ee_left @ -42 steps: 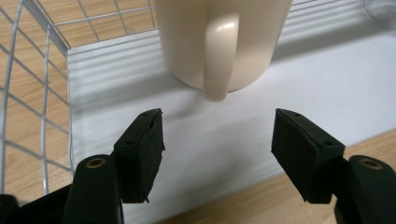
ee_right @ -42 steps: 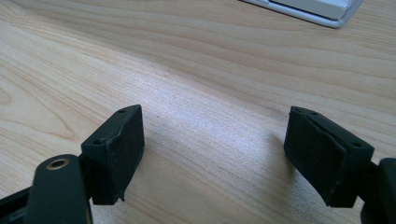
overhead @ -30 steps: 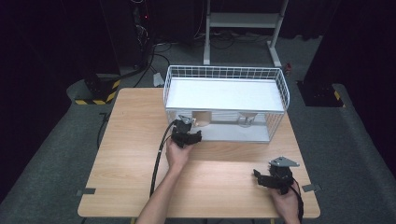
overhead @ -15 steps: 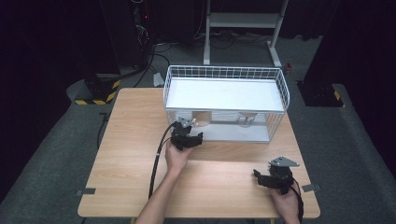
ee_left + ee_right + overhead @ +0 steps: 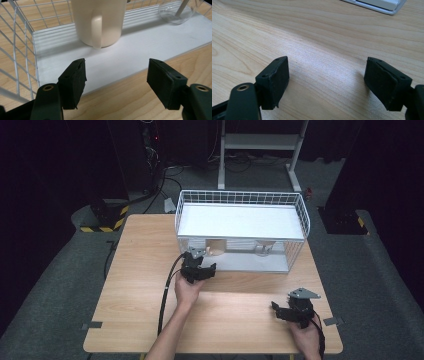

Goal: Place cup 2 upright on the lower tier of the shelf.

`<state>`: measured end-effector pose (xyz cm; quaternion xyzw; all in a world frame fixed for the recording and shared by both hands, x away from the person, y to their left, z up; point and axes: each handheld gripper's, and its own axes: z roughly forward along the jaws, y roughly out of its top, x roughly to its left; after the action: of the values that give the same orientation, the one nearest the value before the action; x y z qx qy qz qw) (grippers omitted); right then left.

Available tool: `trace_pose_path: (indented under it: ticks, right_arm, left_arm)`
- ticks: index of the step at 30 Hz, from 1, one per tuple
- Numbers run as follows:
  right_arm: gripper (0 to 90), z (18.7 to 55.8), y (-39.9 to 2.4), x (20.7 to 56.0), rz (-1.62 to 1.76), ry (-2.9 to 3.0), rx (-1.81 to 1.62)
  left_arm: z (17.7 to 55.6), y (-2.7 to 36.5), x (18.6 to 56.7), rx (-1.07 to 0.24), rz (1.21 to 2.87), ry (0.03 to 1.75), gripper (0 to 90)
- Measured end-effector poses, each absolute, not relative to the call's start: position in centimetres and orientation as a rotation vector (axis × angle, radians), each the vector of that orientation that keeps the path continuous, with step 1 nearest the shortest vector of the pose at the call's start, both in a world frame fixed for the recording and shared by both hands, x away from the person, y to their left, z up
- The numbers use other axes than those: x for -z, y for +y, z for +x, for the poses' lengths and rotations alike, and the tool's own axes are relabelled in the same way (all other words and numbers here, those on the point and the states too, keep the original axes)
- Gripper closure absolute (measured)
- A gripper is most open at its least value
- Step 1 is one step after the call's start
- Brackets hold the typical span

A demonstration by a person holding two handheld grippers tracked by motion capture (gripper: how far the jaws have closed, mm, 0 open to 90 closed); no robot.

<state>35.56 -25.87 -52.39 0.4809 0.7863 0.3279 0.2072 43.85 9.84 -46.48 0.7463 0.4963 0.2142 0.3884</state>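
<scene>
We hold left gripper (image 5: 204, 270) at open front of white wire rack (image 5: 300, 215), jaws spread, nothing between. Left gripper view reveals cream mug (image 5: 100, 22) on rack's white tray, handle facing us, clear glass (image 5: 178, 11) beyond. Right gripper (image 5: 285, 312) over bare wooden table (image 5: 140, 270), jaws apart, well away.

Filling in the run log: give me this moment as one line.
left gripper: open, facing cream mug in wire rack | right gripper: open, empty, over table
</scene>
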Motion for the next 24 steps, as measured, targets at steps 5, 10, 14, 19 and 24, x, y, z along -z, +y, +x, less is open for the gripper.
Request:
trace_pose_path:
  ticks: [5,10,14,19,24]
  right_arm:
    - [20.5,35.6,-25.9,52.4,1.339,2.19,-0.913]
    - [20.5,35.6,-25.9,52.4,1.339,2.19,-0.913]
    - [20.5,35.6,-25.9,52.4,1.339,2.19,-0.913]
    - [20.5,35.5,-25.8,52.4,1.344,2.189,-0.913]
    - [20.5,35.5,-25.8,52.4,1.343,2.189,-0.913]
  left_arm:
    - [43.3,10.3,46.4,-0.536,1.9,1.255,31.8]
    - [42.9,10.6,46.2,-0.524,1.877,1.256,31.5]
    - [42.4,10.7,45.7,-0.532,1.884,1.242,31.1]
    - [42.0,10.7,45.5,-0.519,1.881,1.223,30.6]
    - [41.3,11.0,45.7,-0.504,1.877,1.214,30.1]
